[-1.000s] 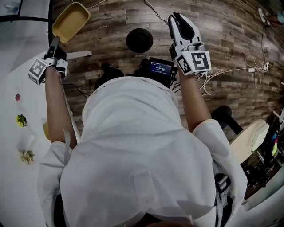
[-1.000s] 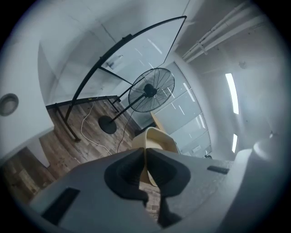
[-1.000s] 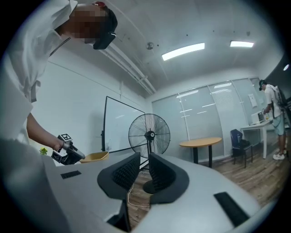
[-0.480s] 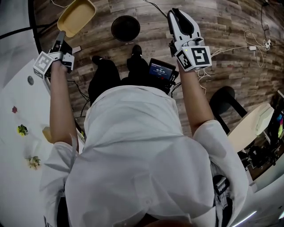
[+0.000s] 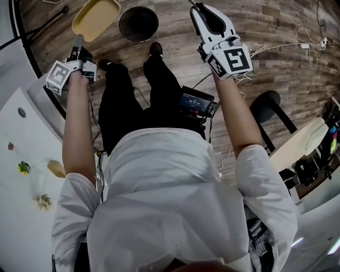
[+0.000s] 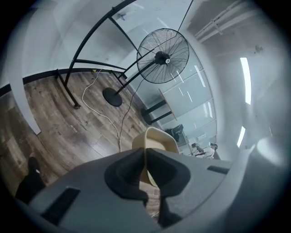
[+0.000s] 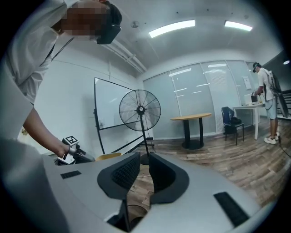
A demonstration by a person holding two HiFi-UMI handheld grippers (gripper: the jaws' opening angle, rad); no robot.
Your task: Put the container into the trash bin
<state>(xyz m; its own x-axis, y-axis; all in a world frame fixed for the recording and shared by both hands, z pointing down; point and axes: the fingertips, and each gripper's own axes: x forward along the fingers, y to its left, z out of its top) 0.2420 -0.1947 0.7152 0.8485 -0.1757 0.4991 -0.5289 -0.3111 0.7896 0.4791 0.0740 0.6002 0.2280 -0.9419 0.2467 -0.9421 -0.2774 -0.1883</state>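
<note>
A shallow yellow container (image 5: 95,18) hangs over the wooden floor, and my left gripper (image 5: 79,41) is shut on its near rim. The left gripper view shows that rim (image 6: 157,141) pinched between the dark pads. A round black trash bin (image 5: 138,24) stands on the floor just right of the container. My right gripper (image 5: 199,9) is held out to the right of the bin, shut and with nothing in it. In the right gripper view (image 7: 144,169) a dark round rim (image 7: 132,212) shows low between the jaws, with the container (image 7: 109,156) to the left.
A standing fan (image 7: 140,109) and a whiteboard frame are ahead, with a round table (image 7: 191,119) and another person (image 7: 266,104) further back. Cables (image 5: 276,48) run across the floor. A white table (image 5: 21,175) with scraps is at my left, and a chair (image 5: 297,146) at my right.
Both grippers have sunk and reached forward. The container, still in my left gripper, now hangs right beside the bin. My legs have come into view below the bin.
</note>
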